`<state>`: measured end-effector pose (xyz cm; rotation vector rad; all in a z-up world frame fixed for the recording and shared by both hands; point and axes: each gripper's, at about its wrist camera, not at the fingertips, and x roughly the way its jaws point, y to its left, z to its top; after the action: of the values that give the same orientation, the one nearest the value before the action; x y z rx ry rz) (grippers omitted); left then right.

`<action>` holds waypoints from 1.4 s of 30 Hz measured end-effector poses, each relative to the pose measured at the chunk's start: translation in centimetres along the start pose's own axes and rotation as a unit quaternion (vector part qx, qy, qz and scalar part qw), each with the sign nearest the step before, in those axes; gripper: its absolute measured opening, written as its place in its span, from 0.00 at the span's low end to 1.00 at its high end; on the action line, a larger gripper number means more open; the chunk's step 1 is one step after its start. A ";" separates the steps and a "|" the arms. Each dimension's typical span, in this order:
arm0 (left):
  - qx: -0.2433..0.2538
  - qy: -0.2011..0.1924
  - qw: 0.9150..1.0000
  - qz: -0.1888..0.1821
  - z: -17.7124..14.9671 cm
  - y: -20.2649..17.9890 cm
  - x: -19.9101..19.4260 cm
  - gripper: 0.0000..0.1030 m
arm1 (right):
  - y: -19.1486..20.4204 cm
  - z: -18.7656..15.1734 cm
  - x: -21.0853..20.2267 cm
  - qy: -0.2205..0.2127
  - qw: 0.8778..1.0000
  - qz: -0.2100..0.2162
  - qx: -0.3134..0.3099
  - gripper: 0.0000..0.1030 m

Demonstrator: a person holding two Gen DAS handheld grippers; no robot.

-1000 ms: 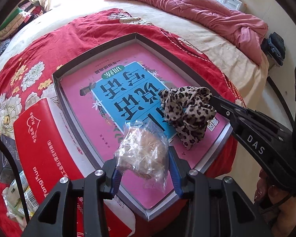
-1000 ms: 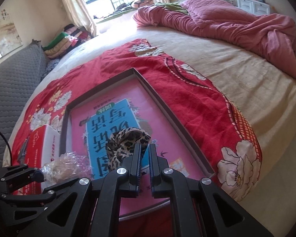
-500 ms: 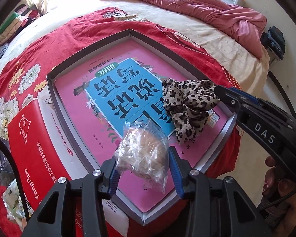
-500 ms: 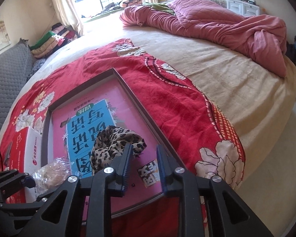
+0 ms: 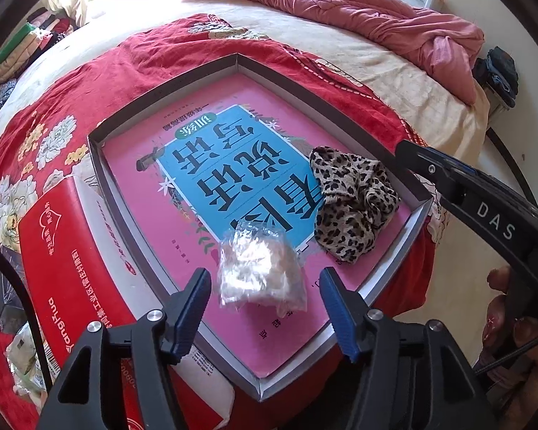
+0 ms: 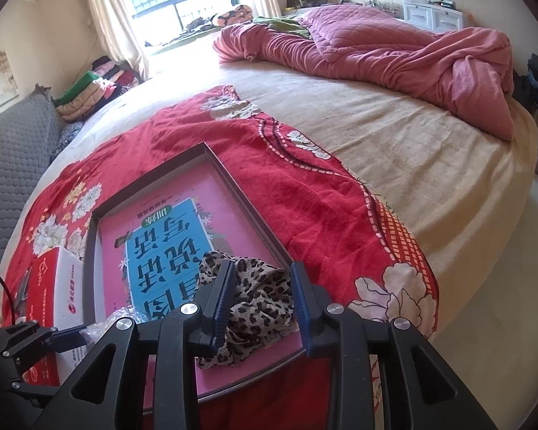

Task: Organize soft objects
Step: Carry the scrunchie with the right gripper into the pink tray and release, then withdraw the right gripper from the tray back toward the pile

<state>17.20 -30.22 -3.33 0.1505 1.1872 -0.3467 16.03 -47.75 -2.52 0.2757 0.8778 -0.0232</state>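
Observation:
A shallow grey tray (image 5: pixel 97 165) on the bed holds a pink and blue book (image 5: pixel 211 165). On the book lies a clear plastic bag with something beige and soft (image 5: pixel 258 272). My left gripper (image 5: pixel 265 304) straddles the bag, jaws opening, blue pads clear of it. A leopard-print cloth (image 6: pixel 258 308) lies crumpled near the tray's right corner. My right gripper (image 6: pixel 263 297) stands over the cloth with its jaws opening and the cloth loose between them. In the left wrist view the cloth (image 5: pixel 351 208) sits just under a right finger (image 5: pixel 434 168).
A red and white carton (image 5: pixel 61 268) lies against the tray's left side on a red floral blanket (image 6: pixel 305 186). Small packets (image 5: pixel 25 358) sit at the lower left. A pink quilt (image 6: pixel 394 50) is bunched at the far side. The bed's edge drops off at the right.
Both sets of jaws have spread apart. The left one let go of the plastic bag, now lying on the book. The right one released the leopard cloth, which slumped onto the tray.

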 end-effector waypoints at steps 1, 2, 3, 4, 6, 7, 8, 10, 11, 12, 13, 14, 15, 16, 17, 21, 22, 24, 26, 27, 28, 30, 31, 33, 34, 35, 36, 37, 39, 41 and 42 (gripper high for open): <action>-0.002 -0.002 1.000 -0.002 0.0 0.0 -0.2 0.61 | 0.0 0.0 -0.1 0.000 1.000 -0.001 0.000 0.36; -0.003 -0.006 1.000 -0.004 0.0 0.1 -0.5 0.62 | 0.0 0.0 -0.2 -0.002 1.000 -0.004 0.001 0.38; -0.004 -0.010 1.000 -0.005 -0.1 0.1 -0.9 0.63 | -0.1 0.0 -0.3 -0.004 1.000 -0.007 0.001 0.41; -0.003 -0.013 1.000 -0.005 -0.1 0.0 -1.2 0.65 | -0.1 0.1 -0.5 -0.005 1.000 -0.007 0.001 0.43; -0.003 -0.024 1.000 -0.007 -0.3 0.0 -2.1 0.68 | -0.1 0.1 -0.9 -0.012 1.000 -0.006 0.004 0.45; -0.001 -0.031 1.000 -0.007 -0.3 -0.1 -2.5 0.70 | -0.2 0.2 -1.2 -0.017 1.000 -0.006 0.007 0.48; -0.001 -0.037 0.999 -0.003 -0.4 -0.1 -3.0 0.70 | -0.1 0.2 -1.6 -0.023 1.000 -0.005 0.008 0.49; -0.001 -0.048 0.999 0.005 -0.6 0.0 -3.9 0.72 | 0.0 0.4 -2.2 -0.033 0.999 -0.007 0.012 0.56; -0.003 -0.052 0.999 0.007 -0.6 0.2 -4.3 0.72 | 0.1 0.5 -2.5 -0.037 0.999 -0.007 0.012 0.57; -0.005 -0.056 0.998 0.009 -0.7 0.4 -4.7 0.73 | 0.3 0.6 -2.8 -0.041 0.999 -0.005 0.011 0.59; -0.008 -0.059 0.998 0.010 -0.8 0.6 -5.1 0.74 | 0.5 0.6 -2.9 -0.043 0.999 -0.004 0.009 0.60; -0.011 -0.062 0.998 0.010 -0.9 0.8 -5.4 0.74 | 0.7 0.6 -3.1 -0.046 0.999 -0.006 0.004 0.61; -0.012 -0.065 0.998 0.011 -1.0 1.0 -5.7 0.75 | 1.0 0.6 -3.2 -0.049 0.999 -0.010 -0.003 0.64; -0.013 -0.068 0.997 0.016 -1.1 1.1 -6.0 0.75 | 1.3 0.6 -3.3 -0.050 0.999 -0.014 -0.010 0.67; -0.013 -0.072 0.997 0.018 -1.2 1.2 -6.3 0.75 | 1.5 0.5 -3.4 -0.050 0.998 -0.019 -0.014 0.67; -0.021 -0.084 0.996 0.027 -1.9 2.0 -7.5 0.77 | 2.3 0.3 -3.7 -0.046 0.998 -0.029 -0.019 0.68; -0.024 -0.086 0.996 0.028 -2.0 2.2 -7.7 0.77 | 2.5 0.2 -3.8 -0.046 0.998 -0.030 -0.021 0.69; -0.030 -0.090 0.995 0.029 -2.3 2.7 -8.3 0.78 | 3.0 0.1 -4.2 -0.049 0.998 -0.032 -0.030 0.69; -0.034 -0.093 0.995 0.031 -2.6 3.1 -8.7 0.78 | 3.7 0.0 -4.6 -0.051 0.997 -0.037 -0.043 0.69; -0.035 -0.096 0.994 0.033 -2.8 3.4 -9.0 0.78 | 4.1 -0.1 -4.9 -0.054 0.996 -0.041 -0.050 0.70; -0.037 -0.098 0.994 0.036 -3.0 3.6 -9.2 0.78 | 4.4 -0.2 -5.2 -0.057 0.996 -0.043 -0.056 0.74; -0.040 -0.101 0.993 0.038 -3.3 4.0 -9.7 0.78 | 5.3 -0.3 -5.8 -0.062 0.995 -0.043 -0.067 0.75; -0.044 -0.102 0.993 0.038 -3.5 4.3 -9.9 0.78 | 5.7 -0.4 -6.1 -0.063 0.995 -0.041 -0.071 0.75; -0.049 -0.105 0.992 0.039 -3.9 4.7 -10.3 0.78 | 6.6 -0.5 -6.6 -0.067 0.994 -0.036 -0.082 0.75; -0.051 -0.106 0.992 0.040 -4.0 4.9 -10.6 0.78 | 7.1 -0.6 -6.9 -0.069 0.993 -0.035 -0.087 0.75; -0.052 -0.108 0.992 0.040 -4.1 5.1 -10.8 0.78 | 7.6 -0.6 -7.2 -0.070 0.993 -0.033 -0.092 0.75; -0.055 -0.110 0.992 0.041 -4.3 5.4 -11.1 0.78 | 8.1 -0.7 -7.4 -0.071 0.993 -0.029 -0.094 0.75; -0.059 -0.112 0.991 0.042 -4.4 5.7 -11.4 0.78 | 8.5 -0.7 -7.7 -0.072 0.992 -0.025 -0.098 0.75; -0.066 -0.116 0.990 0.042 -4.7 6.3 -11.9 0.78 | 9.5 -0.8 -8.3 -0.075 0.991 -0.019 -0.107 0.75; -0.072 -0.119 0.989 0.042 -4.9 6.8 -12.4 0.78 | 10.5 -0.9 -8.9 -0.079 0.990 -0.015 -0.116 0.75; -0.075 -0.121 0.989 0.041 -5.1 7.1 -12.7 0.78 | 10.9 -1.0 -9.1 -0.080 0.989 -0.013 -0.121 0.75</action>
<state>10.98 -19.70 6.06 0.0247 0.9586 -0.1963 10.88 -37.80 6.31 0.0342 0.7160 0.0356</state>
